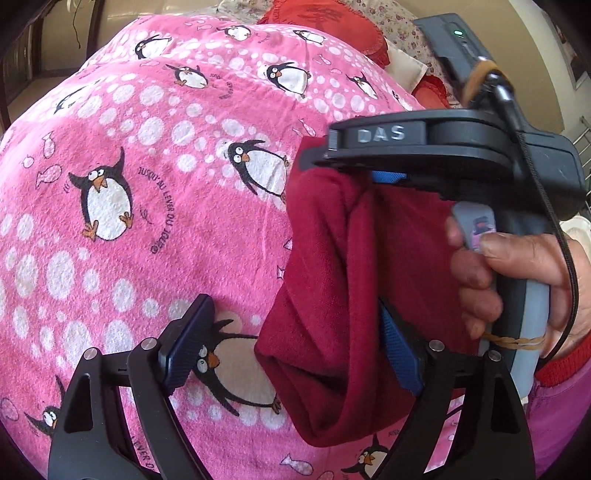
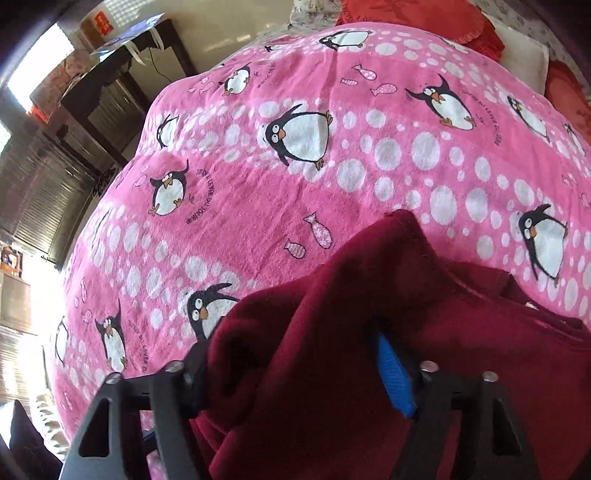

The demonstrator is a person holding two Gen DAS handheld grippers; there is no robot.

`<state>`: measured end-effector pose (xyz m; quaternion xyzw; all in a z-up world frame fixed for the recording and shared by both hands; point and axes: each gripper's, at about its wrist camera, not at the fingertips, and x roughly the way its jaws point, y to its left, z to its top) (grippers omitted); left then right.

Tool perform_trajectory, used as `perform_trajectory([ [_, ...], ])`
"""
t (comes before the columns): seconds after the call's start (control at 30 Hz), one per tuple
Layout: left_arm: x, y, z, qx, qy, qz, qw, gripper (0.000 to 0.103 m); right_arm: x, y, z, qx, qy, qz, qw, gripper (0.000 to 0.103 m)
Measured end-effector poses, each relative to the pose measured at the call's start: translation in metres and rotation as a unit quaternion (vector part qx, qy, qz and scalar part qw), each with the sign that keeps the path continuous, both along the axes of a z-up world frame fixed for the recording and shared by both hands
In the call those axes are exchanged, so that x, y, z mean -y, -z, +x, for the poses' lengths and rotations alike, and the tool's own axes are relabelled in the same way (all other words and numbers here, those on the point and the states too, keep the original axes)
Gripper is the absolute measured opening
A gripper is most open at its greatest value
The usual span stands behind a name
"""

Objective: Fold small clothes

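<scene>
A dark red fleece garment (image 1: pixel 332 277) hangs bunched over a pink penguin blanket (image 1: pixel 166 206). In the left wrist view my right gripper (image 1: pixel 343 166), held by a hand (image 1: pixel 517 266), has the top of the cloth and the rest droops down from it. My left gripper (image 1: pixel 295 345) stands wide open below. The garment's lower fold brushes its right pad, and its left pad (image 1: pixel 188 339) is bare over the blanket. In the right wrist view the garment (image 2: pixel 369 277) fills the space between the fingers of the right gripper (image 2: pixel 295 373) and covers the left one.
The pink blanket (image 2: pixel 332 177) covers the whole bed. Red cushions (image 1: pixel 332 26) and floral bedding lie at the far end. A dark cabinet (image 2: pixel 110 99) stands beyond the bed's left side, by a bright window.
</scene>
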<state>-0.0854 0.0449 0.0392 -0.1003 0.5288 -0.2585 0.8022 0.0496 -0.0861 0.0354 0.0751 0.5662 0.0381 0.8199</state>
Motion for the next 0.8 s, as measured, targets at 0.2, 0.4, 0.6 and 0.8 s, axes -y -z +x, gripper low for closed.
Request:
perform_trajectory([
  [0.2, 0.013, -0.002, 0.0, 0.004, 0.027, 0.002, 0.9996, 0.079, 0.03, -0.034, -0.024, 0.047, -0.005, 0.077, 0.996, 0.014],
  [0.4, 0.03, -0.03, -0.008, 0.014, 0.066, -0.018, 0.9976, 0.031, 0.058, -0.065, -0.06, 0.086, 0.01, 0.122, 0.989, 0.013],
  [0.6, 0.063, -0.086, -0.028, 0.064, 0.116, -0.037, 0.9905, 0.026, 0.107, -0.105, -0.096, 0.128, 0.042, 0.162, 0.978, 0.013],
  [0.8, 0.126, -0.125, -0.059, 0.096, 0.194, -0.048, 0.9751, 0.025, 0.166, -0.141, -0.144, 0.183, 0.084, 0.164, 0.966, 0.012],
])
